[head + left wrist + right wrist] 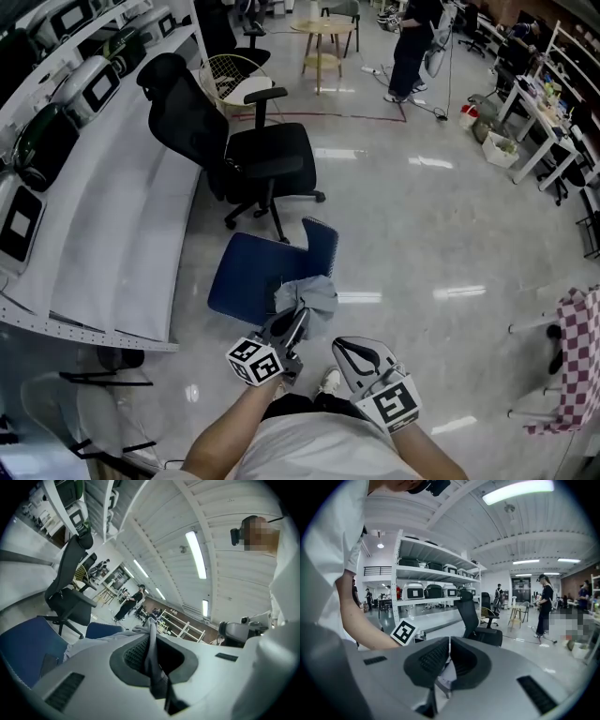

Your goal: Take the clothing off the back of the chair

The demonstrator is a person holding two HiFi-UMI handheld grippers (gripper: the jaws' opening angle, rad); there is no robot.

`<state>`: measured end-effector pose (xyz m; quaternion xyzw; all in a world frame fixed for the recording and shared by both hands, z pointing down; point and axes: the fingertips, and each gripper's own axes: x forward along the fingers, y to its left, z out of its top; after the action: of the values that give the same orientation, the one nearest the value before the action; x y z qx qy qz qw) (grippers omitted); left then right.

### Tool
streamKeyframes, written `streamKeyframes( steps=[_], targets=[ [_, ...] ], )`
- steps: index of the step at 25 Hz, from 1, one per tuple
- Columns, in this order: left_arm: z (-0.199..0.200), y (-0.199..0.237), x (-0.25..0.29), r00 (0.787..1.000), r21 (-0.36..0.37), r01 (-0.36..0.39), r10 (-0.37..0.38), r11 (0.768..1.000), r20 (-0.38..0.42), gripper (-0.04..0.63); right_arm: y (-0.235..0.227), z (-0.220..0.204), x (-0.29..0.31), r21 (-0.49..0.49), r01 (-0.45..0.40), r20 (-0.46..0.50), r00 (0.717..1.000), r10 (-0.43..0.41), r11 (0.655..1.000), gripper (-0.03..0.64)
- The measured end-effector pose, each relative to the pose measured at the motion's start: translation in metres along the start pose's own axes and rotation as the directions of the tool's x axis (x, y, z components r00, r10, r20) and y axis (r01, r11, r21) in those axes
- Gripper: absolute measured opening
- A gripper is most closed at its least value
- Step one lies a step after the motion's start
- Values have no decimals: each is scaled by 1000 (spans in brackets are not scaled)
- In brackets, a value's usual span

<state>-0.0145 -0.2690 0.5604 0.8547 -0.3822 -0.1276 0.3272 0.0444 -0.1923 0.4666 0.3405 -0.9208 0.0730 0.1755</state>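
Glossy pale grey floor (450, 244) spreads beside white perforated metal shelving (112, 216). Black swivel office chair (267, 159) stands beyond a blue fabric chair (248, 277). Crumpled soft grey clothing (314, 292) hangs at that chair's near right corner, pinched in the left gripper (151, 632), whose jaws are clamped tight. Right gripper (449, 641), with a black-and-white square marker on its cube, has its jaws together on nothing.
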Motion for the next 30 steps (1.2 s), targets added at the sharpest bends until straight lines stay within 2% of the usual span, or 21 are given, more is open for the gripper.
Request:
streamKeyframes(
  steps=[6, 10, 15, 22, 30],
  targets=[
    [13, -32, -6, 997, 7, -9, 8, 1000, 75, 28, 0, 1, -4, -9, -65, 32, 997, 65, 998, 15],
    [23, -52, -14, 992, 45, -15, 9, 999, 128, 28, 2, -4, -2, -14, -122, 42, 992, 123, 992, 15],
    [28, -66, -28, 984, 30, -57, 51, 998, 169, 28, 10, -7, 3, 6, -178, 58, 983, 177, 984, 17],
    [35, -80, -51, 980, 44, -48, 38, 998, 194, 28, 23, -1, 2, 6, -181, 94, 979, 180, 983, 17],
    [36, -108, -91, 975, 65, 33, -46, 997, 216, 28, 70, -7, -9, 2, -133, 60, 989, 133, 991, 15]
  ],
)
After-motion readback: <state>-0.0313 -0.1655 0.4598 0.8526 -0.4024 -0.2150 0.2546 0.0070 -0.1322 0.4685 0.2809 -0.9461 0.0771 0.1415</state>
